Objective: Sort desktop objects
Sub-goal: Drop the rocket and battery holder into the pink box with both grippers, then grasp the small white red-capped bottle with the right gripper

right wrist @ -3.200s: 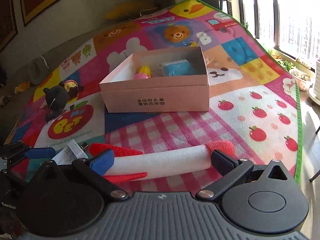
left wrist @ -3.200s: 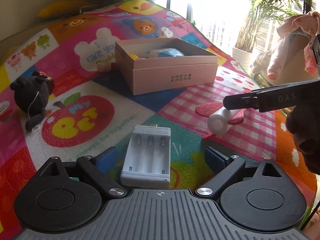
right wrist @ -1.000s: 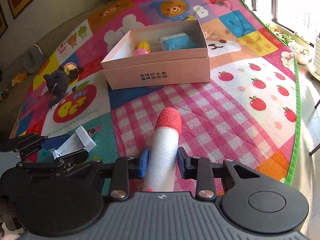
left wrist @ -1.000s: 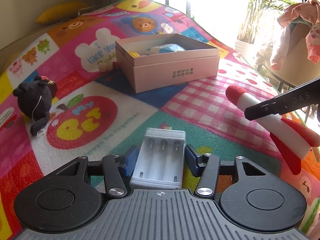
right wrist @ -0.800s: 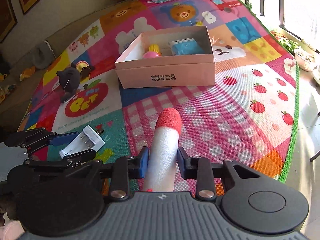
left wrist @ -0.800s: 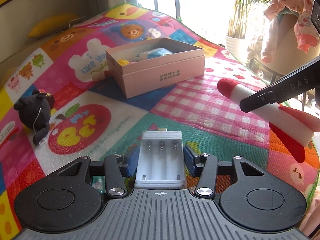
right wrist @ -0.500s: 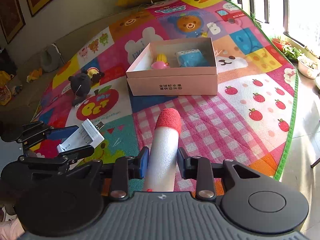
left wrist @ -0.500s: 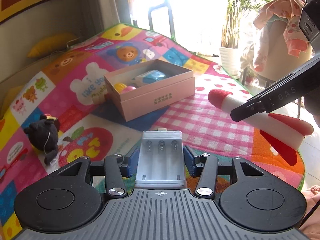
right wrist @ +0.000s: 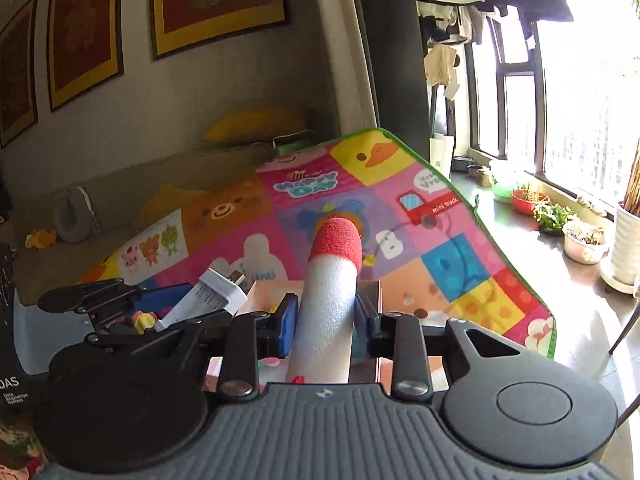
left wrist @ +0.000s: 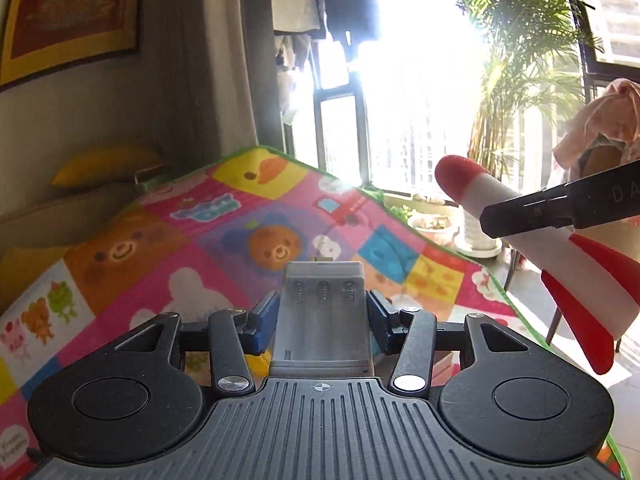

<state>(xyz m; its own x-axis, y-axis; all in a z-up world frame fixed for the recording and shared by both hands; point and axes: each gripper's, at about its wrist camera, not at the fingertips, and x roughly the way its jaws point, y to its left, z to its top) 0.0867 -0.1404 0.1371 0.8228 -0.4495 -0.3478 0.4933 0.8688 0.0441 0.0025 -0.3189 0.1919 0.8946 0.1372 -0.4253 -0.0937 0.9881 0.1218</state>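
My left gripper (left wrist: 322, 314) holds a white three-slot battery charger (left wrist: 322, 292) lengthwise between its blue pads; its jaws are opening slightly while the pads still press the charger's sides. My right gripper (right wrist: 326, 320) is shut on a white foam rocket (right wrist: 330, 304) with a red tip, pointing forward. The left wrist view shows the rocket (left wrist: 504, 208) with its red fins at the right, pinched by a black finger (left wrist: 560, 208). In the right wrist view the left gripper (right wrist: 160, 304) and charger (right wrist: 212, 300) hang at the left. Only the pink box's rim (right wrist: 262, 292) peeks out behind the right fingers.
The colourful cartoon play mat (left wrist: 160, 264) lies below both grippers. Its green edge (right wrist: 480, 216) borders a sill with potted plants (right wrist: 584, 240). A palm (left wrist: 516, 80) stands by the bright window. A yellow cushion (right wrist: 256, 124) lies at the far wall, under framed pictures (right wrist: 216, 0).
Both grippers have risen and tipped upward with the charger and rocket still held. The pink box has dropped out of the left view and lies mostly hidden in the right one.
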